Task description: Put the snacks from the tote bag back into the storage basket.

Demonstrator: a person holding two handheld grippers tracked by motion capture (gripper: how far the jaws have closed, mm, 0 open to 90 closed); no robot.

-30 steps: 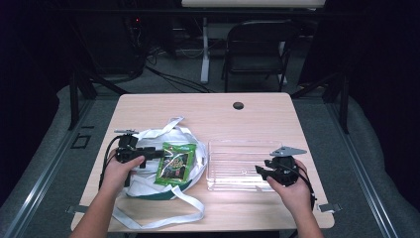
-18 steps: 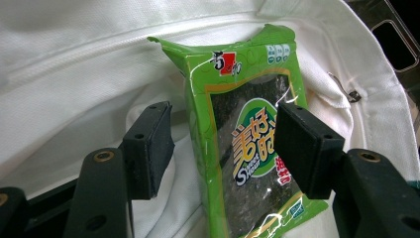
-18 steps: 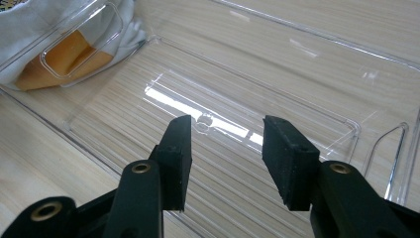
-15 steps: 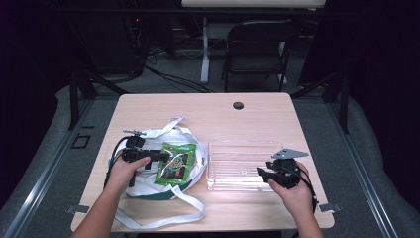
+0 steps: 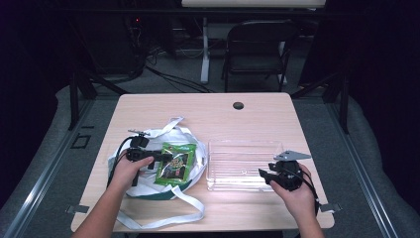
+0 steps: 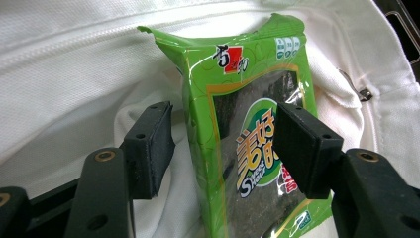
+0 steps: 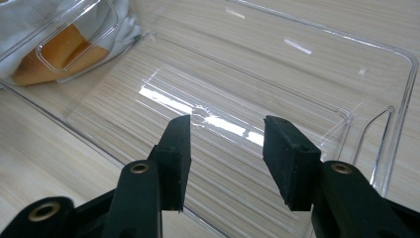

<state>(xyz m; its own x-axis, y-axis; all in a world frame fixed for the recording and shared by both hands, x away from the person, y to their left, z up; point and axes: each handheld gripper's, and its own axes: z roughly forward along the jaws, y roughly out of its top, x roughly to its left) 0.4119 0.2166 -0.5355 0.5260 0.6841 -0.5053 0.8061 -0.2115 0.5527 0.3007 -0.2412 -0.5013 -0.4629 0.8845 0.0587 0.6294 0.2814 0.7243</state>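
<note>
The green snack pack [image 6: 257, 144] stood between the wide-apart left tongs [image 6: 223, 144], ready for grabbing, while the right tongs [image 7: 225, 158] waited, spread apart, over the clear tray [image 7: 317, 64].

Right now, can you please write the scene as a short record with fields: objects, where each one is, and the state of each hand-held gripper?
surface: wooden table
snack: green packet lying on the white bag
container: clear tray, empty, right of the bag
left hand-held gripper: open, jaws on either side of the packet, not closed on it
right hand-held gripper: open, at the tray's near edge, holding nothing
</note>
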